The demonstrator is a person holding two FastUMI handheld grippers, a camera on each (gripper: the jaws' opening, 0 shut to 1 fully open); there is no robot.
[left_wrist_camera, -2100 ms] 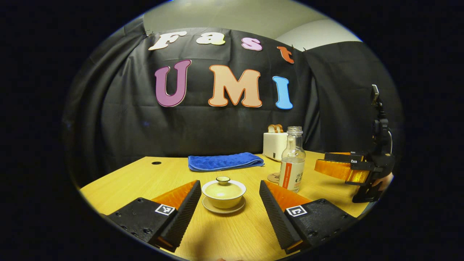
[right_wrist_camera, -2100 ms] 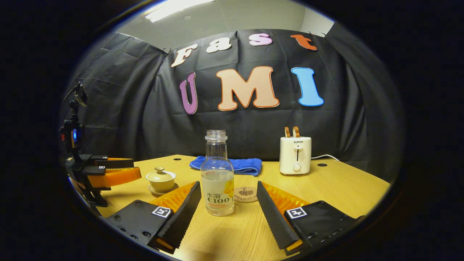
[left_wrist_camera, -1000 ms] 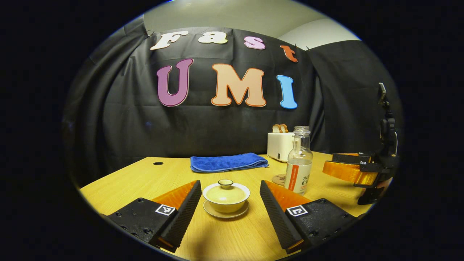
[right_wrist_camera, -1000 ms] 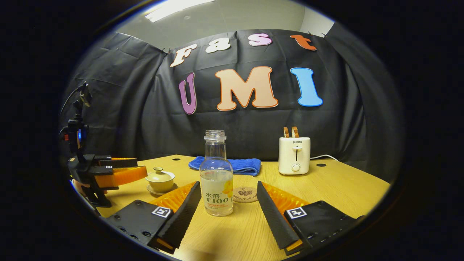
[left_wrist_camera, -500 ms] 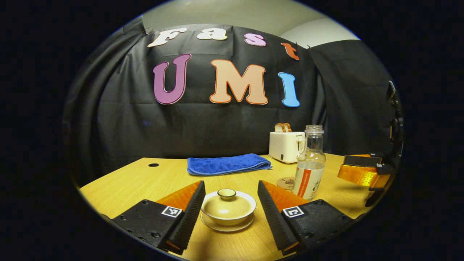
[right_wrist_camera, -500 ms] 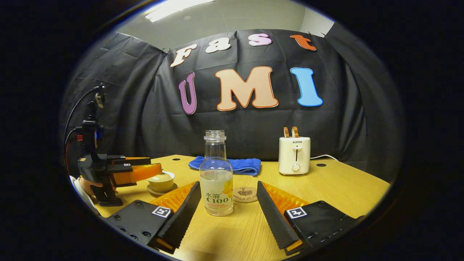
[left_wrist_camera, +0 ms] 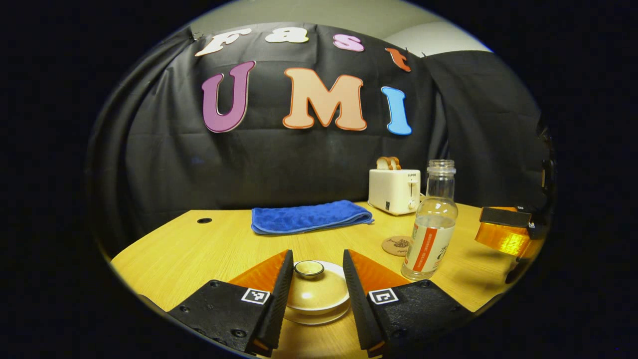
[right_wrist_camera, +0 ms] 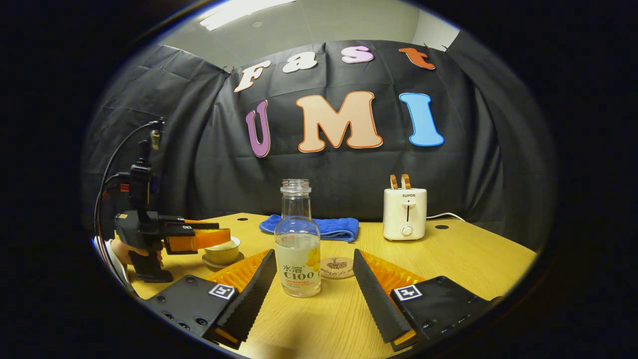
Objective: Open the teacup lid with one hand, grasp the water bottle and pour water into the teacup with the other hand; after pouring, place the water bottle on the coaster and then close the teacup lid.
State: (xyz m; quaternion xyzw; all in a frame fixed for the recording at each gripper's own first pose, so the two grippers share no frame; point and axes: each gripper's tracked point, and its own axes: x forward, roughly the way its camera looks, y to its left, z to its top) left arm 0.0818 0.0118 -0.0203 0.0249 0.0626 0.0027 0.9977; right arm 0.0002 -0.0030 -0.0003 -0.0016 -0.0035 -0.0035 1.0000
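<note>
A cream lidded teacup on its saucer sits between the fingers of my left gripper. The fingers flank the lid knob with small gaps, so the gripper is open. In the right gripper view the left gripper hovers over the teacup. The uncapped glass water bottle, partly full, stands upright just ahead of my open right gripper. A round coaster lies right of and behind the bottle. My right gripper stays right of the bottle.
A folded blue towel lies at the back of the wooden table. A white toaster with bread slices stands at the back right. A hand holds the left gripper's handle.
My left gripper has moved forward and down over the teacup, and its fingers have narrowed around the lid knob. The right gripper and the bottle have hardly moved.
</note>
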